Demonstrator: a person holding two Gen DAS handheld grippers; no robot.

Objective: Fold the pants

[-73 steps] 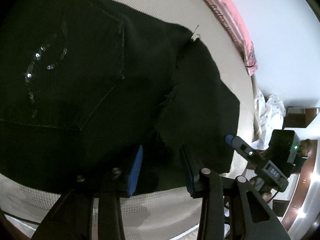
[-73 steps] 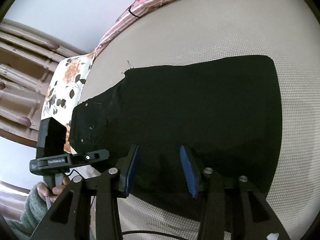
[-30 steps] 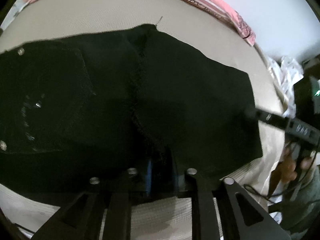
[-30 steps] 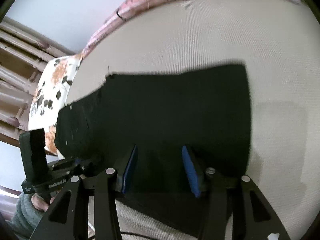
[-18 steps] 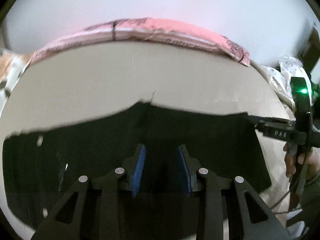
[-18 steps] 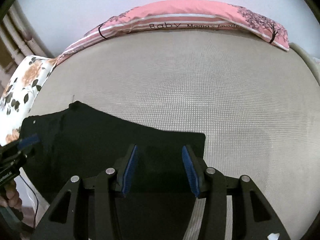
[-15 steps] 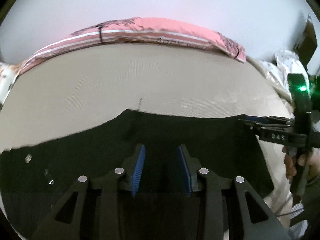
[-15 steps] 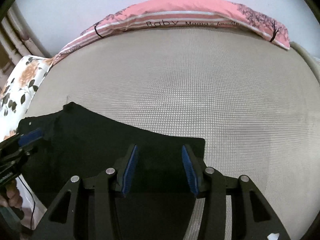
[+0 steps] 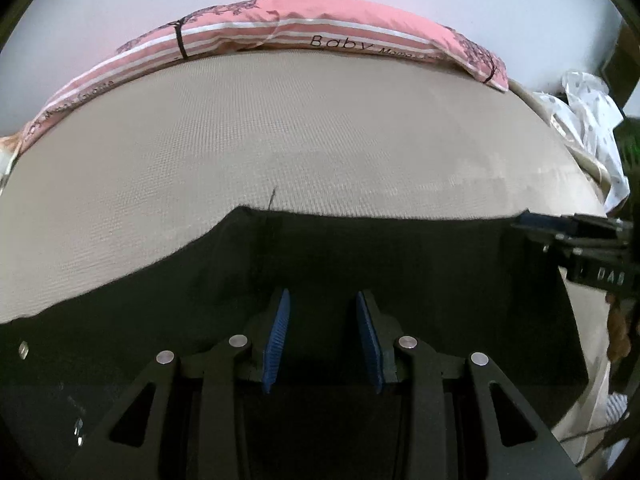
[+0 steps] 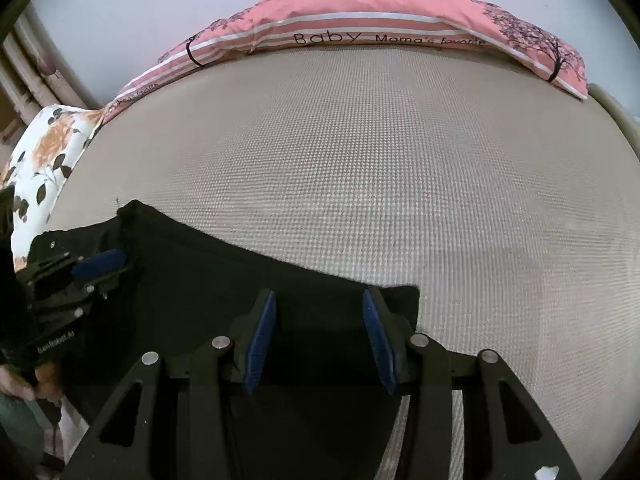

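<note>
Each tool [image 9: 323, 340] [image 10: 318, 344] is black with blue ribbed pads [image 9: 276, 340], silver screws and white lettering; a grey-green sleeve [image 10: 18, 426] shows.

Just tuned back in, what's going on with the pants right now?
A person holds a gripper in each hand over black denim pants lying flat on a beige woven mattress. The left gripper has just been opening its blue-padded fingers, with cloth below but nothing pinched. The right gripper hovers near the pants' right edge, fingers apart. A pink striped pillow lies along the far side.
</note>
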